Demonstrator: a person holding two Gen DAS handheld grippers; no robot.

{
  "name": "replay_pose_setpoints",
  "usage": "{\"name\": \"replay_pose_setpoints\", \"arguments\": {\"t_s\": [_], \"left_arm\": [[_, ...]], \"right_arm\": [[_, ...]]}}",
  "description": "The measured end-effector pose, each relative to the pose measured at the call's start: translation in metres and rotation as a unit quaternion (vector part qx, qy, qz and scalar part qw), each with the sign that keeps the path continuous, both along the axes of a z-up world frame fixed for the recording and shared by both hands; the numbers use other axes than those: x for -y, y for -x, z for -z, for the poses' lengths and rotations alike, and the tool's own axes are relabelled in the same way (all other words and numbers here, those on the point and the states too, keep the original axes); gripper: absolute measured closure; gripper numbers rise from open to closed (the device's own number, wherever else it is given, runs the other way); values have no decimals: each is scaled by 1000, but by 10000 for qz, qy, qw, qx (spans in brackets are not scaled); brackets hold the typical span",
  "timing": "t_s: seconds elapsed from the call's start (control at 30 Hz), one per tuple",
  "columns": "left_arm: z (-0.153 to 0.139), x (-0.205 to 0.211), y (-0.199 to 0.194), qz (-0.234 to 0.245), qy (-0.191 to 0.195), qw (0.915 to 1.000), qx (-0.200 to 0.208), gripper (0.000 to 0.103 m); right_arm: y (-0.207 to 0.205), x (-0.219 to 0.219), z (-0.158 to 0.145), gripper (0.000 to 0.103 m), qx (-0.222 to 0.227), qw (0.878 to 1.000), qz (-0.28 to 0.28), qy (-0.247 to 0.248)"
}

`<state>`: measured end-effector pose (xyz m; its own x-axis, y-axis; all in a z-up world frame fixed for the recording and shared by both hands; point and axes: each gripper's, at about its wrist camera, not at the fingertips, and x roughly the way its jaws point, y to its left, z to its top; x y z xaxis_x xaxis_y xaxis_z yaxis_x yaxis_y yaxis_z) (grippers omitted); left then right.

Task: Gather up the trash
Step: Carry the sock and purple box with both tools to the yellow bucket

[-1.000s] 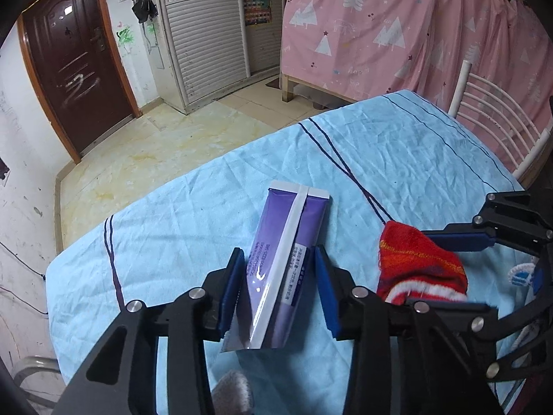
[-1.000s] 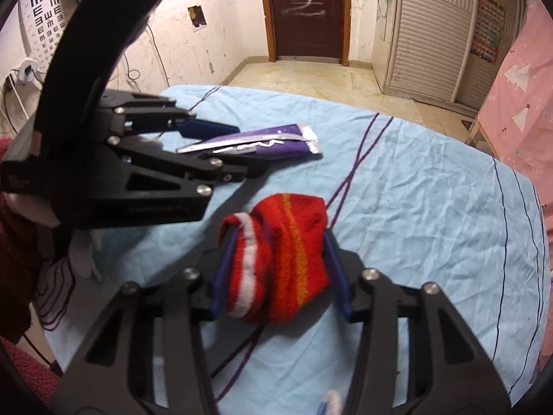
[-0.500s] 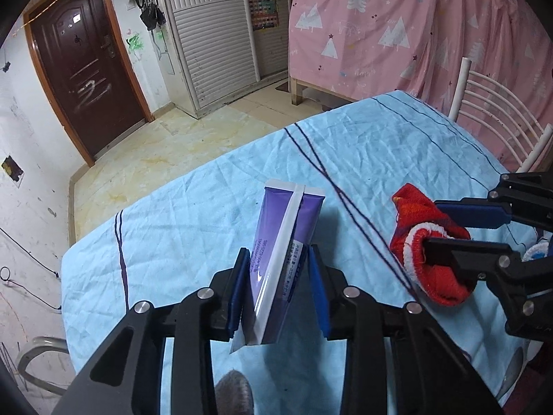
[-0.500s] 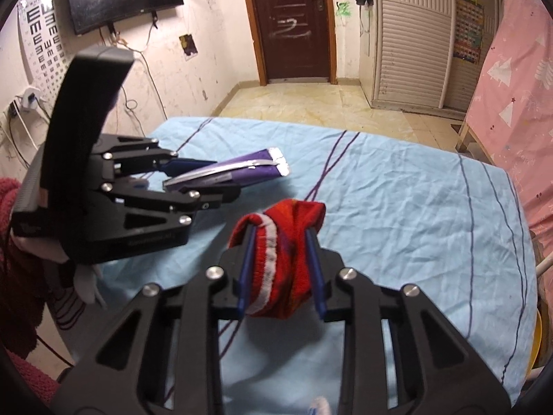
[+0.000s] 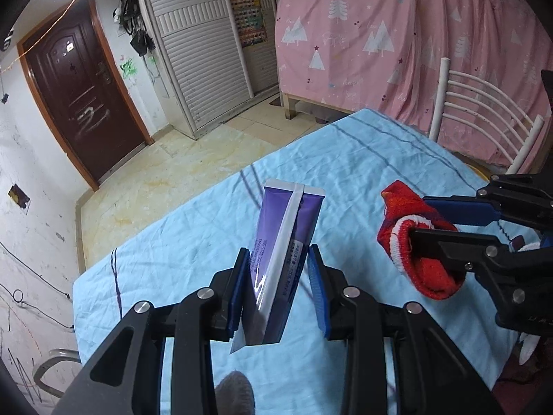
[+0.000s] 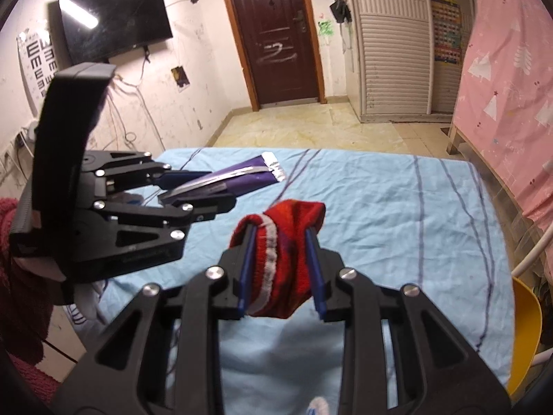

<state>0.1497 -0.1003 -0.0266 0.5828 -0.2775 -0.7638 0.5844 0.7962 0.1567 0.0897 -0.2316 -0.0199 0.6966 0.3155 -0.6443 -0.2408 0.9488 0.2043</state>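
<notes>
My left gripper (image 5: 278, 269) is shut on a purple tube with a white stripe (image 5: 287, 242) and holds it above the blue tablecloth (image 5: 193, 235). The tube also shows in the right wrist view (image 6: 242, 178), held in the left gripper (image 6: 204, 186). My right gripper (image 6: 281, 259) is shut on a red sock with a white band (image 6: 283, 256), lifted off the cloth. The sock also shows in the left wrist view (image 5: 411, 235), to the right of the tube, between the right gripper's fingers (image 5: 459, 211).
The blue striped cloth (image 6: 397, 207) covers the table. A white chair back (image 5: 484, 110) stands at the far right edge, before a pink curtain (image 5: 397, 34). A yellow seat (image 6: 525, 328) is at the table's right. A brown door (image 6: 276, 31) and tiled floor lie beyond.
Both grippers have closed on their objects and risen: the tube and the sock, which lay on the cloth, are now lifted above it.
</notes>
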Motion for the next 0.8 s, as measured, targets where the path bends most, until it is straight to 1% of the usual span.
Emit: {"name": "replay_pose_setpoints", "arguments": {"t_s": [0.23, 0.5, 0.63, 0.8], "left_arm": [[-7, 47, 14, 266, -141, 9995, 74, 78], [-11, 104, 29, 583, -238, 9979, 152, 78], [-10, 134, 37, 753, -289, 9966, 163, 78], [-6, 170, 48, 964, -322, 9947, 138, 78]], "right_arm": [[13, 43, -1, 77, 72, 9992, 299, -241], [31, 99, -3, 77, 209, 9967, 665, -408], [37, 128, -4, 76, 282, 9946, 878, -471], [45, 174, -4, 76, 382, 9892, 1300, -550]]}}
